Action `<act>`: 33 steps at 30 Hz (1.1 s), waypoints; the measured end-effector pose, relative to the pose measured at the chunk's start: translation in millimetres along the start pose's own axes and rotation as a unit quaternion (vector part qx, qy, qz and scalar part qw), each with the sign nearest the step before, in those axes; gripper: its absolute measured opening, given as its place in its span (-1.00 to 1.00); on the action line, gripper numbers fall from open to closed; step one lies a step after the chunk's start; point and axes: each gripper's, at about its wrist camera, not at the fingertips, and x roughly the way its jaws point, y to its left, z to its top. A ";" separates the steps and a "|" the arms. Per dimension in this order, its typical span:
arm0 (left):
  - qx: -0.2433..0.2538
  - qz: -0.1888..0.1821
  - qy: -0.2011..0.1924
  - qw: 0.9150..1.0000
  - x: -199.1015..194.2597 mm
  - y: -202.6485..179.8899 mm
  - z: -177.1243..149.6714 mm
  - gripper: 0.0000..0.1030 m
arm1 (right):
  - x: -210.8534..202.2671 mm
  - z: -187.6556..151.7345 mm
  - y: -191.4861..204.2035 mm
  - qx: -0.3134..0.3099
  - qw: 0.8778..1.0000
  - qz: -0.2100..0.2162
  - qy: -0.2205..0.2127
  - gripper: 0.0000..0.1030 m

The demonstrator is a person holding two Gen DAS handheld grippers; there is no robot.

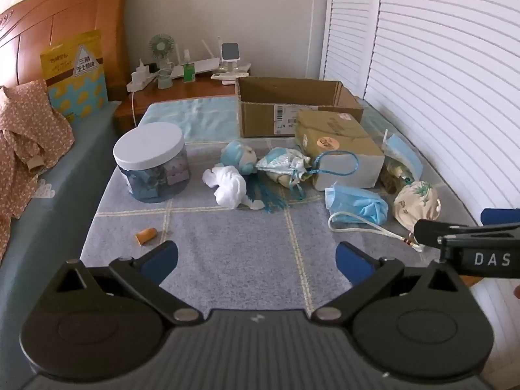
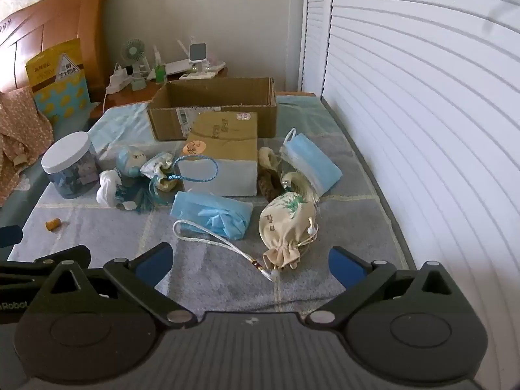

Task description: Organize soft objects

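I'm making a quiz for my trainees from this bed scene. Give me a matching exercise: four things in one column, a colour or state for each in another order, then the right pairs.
Things:
1. jar
2. cardboard box
3. drawstring pouch
4. crumpled face mask

Descriptions:
A. cream, printed with green leaves
B. light blue
C. closed with a white lid
D. open at the top

Pairs: 1-C, 2-D, 3-A, 4-B

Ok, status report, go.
Both tools, left and right, open, empty. Cream pouch, blue masks loose on mat. Cardboard box behind; paper-wrapped parcel in front of it.
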 end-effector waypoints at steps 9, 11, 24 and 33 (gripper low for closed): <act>-0.002 0.003 -0.007 1.000 -2.6 -3.2 -2.8 0.99 | -1.8 -0.2 1.5 0.000 1.000 0.000 -0.003 1.00; -0.005 0.003 -0.005 1.000 -2.6 -0.5 -1.2 0.99 | -2.3 -1.0 1.6 0.000 1.000 0.000 -0.002 1.00; -0.006 0.002 -0.001 1.000 0.4 0.2 -1.1 0.99 | -3.7 -1.0 1.2 -0.003 1.000 0.000 0.000 1.00; -0.006 0.002 -0.001 1.000 0.4 0.1 -1.0 0.99 | -2.6 -0.4 1.9 -0.003 1.000 0.000 -0.001 1.00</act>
